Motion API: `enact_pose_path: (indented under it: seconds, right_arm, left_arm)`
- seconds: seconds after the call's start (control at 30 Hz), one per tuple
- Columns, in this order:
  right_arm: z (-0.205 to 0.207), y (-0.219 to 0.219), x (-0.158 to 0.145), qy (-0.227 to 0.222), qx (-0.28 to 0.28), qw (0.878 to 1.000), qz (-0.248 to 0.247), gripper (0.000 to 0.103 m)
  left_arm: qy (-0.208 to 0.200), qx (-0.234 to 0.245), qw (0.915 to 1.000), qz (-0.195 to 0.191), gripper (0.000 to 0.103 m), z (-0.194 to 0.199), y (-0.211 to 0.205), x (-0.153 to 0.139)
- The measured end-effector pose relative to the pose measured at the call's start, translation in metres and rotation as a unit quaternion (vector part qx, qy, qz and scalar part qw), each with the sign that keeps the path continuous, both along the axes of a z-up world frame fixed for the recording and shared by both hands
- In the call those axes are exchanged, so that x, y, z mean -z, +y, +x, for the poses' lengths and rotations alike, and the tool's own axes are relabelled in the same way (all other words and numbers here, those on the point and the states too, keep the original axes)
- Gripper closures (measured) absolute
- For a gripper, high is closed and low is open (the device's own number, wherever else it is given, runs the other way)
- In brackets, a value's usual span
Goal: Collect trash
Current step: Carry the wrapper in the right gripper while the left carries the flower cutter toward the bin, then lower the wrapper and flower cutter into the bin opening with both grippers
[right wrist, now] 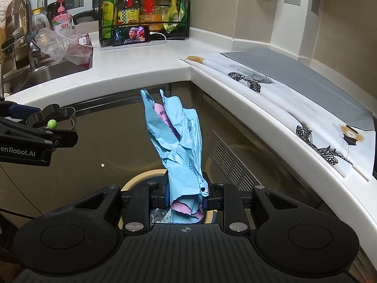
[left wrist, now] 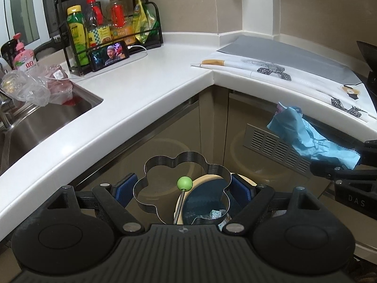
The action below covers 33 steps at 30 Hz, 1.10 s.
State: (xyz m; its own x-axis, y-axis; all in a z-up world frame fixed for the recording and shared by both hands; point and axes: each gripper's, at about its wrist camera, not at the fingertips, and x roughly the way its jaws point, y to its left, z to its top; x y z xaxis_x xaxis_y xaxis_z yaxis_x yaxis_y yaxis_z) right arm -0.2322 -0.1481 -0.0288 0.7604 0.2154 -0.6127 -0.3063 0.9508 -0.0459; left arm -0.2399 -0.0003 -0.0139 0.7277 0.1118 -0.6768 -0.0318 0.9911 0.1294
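Observation:
My left gripper (left wrist: 182, 187) is shut on a flower-shaped metal ring (left wrist: 165, 162) with a green knob (left wrist: 185, 183) on a thin rod; the blue pads (left wrist: 124, 186) press its two sides. Under it stands a bin with a cream rim (left wrist: 245, 179) and a dark blue liner (left wrist: 207, 197) holding some scraps. My right gripper (right wrist: 186, 195) is shut on a crumpled blue paper wrapper (right wrist: 179, 141) with pink inside, upright above the bin's rim (right wrist: 139, 176). From the left wrist view the wrapper (left wrist: 306, 136) hangs at the right. The ring (right wrist: 56, 115) shows at the left of the right wrist view.
A white L-shaped countertop (left wrist: 146, 87) wraps around the corner above brown cabinet doors and a vent grille (left wrist: 278, 148). A steel sink (left wrist: 35, 122) with plastic bags (left wrist: 35, 87) lies left. A phone (left wrist: 109, 55) and a bottle rack (left wrist: 106, 26) stand behind. A printed mat (right wrist: 294, 99) covers the right counter.

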Motion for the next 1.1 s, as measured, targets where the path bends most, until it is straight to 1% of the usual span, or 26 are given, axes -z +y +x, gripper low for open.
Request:
enact_pose_path:
  seconds: [0.23, 1.1]
  right_arm:
    - [0.003, 0.001, 0.0021, 0.007, -0.001, 1.0, -0.001, 0.077]
    - [0.0043, 0.0014, 0.0025, 0.006, -0.007, 1.0, -0.005, 0.077]
  left_arm:
    - [0.005, -0.001, 1.0, -0.001, 0.015, 0.003, -0.0021, 0.0027]
    - [0.005, 0.001, 1.0, 0.005, 0.015, 0.0053, -0.0049, 0.0034]
